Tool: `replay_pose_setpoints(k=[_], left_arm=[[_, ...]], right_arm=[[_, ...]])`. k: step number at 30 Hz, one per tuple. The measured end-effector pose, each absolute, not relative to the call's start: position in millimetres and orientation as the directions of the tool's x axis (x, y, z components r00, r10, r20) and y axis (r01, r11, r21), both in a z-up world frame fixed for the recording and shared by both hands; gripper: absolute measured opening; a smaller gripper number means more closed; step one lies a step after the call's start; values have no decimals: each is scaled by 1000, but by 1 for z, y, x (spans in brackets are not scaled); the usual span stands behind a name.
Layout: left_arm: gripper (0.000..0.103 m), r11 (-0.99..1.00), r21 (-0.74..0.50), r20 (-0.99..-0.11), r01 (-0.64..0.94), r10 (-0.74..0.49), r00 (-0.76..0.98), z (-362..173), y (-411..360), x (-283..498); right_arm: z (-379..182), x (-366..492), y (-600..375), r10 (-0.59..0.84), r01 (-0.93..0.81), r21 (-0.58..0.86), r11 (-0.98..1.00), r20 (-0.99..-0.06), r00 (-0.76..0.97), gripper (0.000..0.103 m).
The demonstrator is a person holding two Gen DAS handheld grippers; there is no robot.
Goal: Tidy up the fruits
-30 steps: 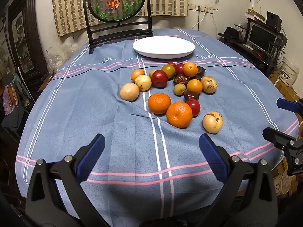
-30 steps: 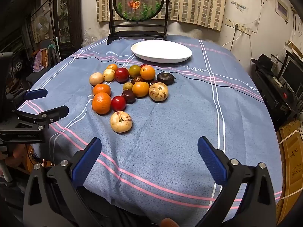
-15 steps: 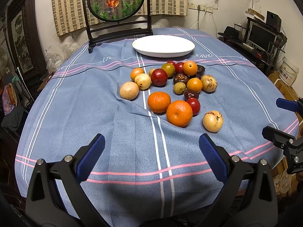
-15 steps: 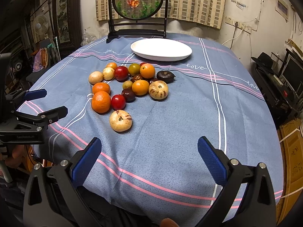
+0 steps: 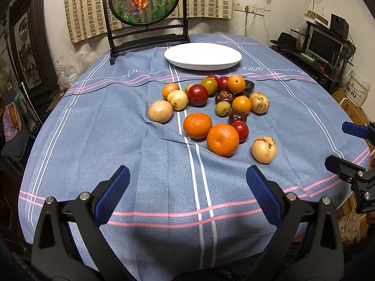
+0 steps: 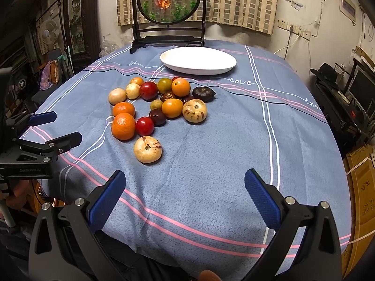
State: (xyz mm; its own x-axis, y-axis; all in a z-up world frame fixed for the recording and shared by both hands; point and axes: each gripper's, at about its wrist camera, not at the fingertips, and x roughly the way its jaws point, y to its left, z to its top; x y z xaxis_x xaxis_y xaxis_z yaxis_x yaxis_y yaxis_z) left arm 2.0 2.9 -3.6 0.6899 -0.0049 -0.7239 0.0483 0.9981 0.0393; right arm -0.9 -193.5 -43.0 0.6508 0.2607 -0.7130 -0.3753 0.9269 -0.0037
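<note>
While tools [image 5: 187, 194] gape, fruits [image 5: 211, 110] beyond

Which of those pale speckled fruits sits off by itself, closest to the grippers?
The pale speckled fruit at the near edge of the pile, lying alone in front of the big orange; the others sit within the cluster.

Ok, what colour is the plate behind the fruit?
Plain white plate, empty, clearest in the right wrist view.
</note>
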Motion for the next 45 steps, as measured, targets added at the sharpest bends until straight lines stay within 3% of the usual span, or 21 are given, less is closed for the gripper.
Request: replay_pose_setpoints(k=[45], left_arm=[[101, 1000, -3, -772, 19, -14, 636, -20, 19, 24]], right_arm=[[-50, 22, -189, 311, -382, 58, 922, -698, 645, 102]])
